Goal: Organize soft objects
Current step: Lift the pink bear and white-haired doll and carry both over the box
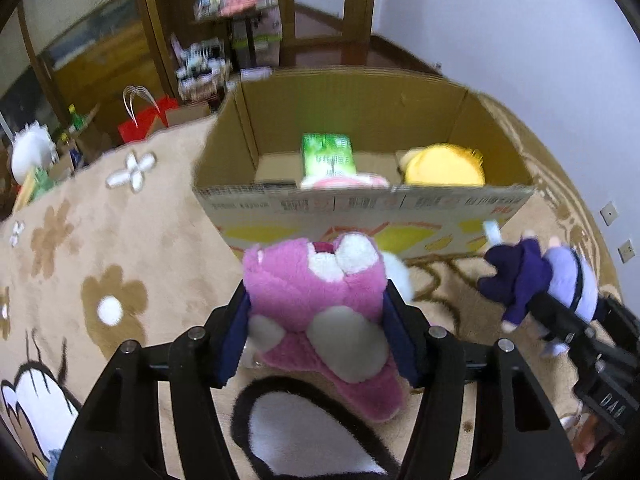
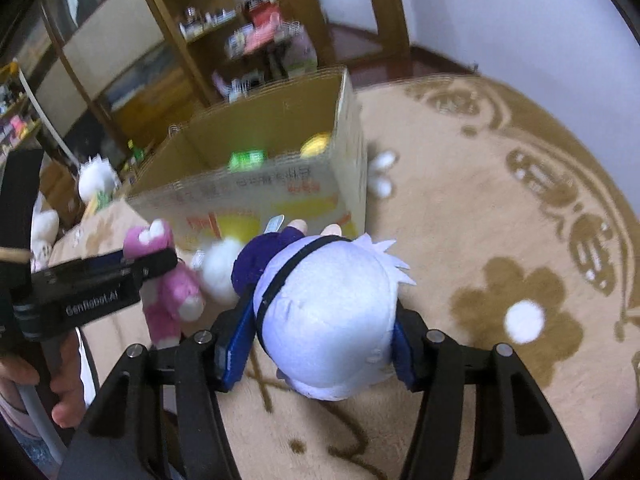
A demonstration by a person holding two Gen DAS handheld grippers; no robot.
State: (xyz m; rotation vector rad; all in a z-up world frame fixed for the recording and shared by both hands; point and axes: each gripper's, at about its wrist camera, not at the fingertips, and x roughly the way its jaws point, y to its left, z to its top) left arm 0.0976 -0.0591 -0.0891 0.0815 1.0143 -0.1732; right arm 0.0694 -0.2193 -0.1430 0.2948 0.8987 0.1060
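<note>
My left gripper [image 1: 318,320] is shut on a pink plush bear [image 1: 320,304], held above the rug just in front of an open cardboard box [image 1: 360,204]. The bear also shows in the right wrist view [image 2: 168,292]. My right gripper [image 2: 324,320] is shut on a plush doll [image 2: 328,320] with a pale lilac head and dark purple clothes, to the right of the bear; the doll also shows in the left wrist view [image 1: 536,276]. Inside the box lie a green pack [image 1: 328,156] and a yellow plush [image 1: 444,168].
A tan round rug [image 2: 480,220] with brown flower patterns covers the floor. A white fluffy ball [image 2: 220,276] lies by the box front. Wooden shelves [image 1: 192,40] with clutter stand behind, with a red bag [image 1: 144,124] and a white plush [image 1: 32,152] at left.
</note>
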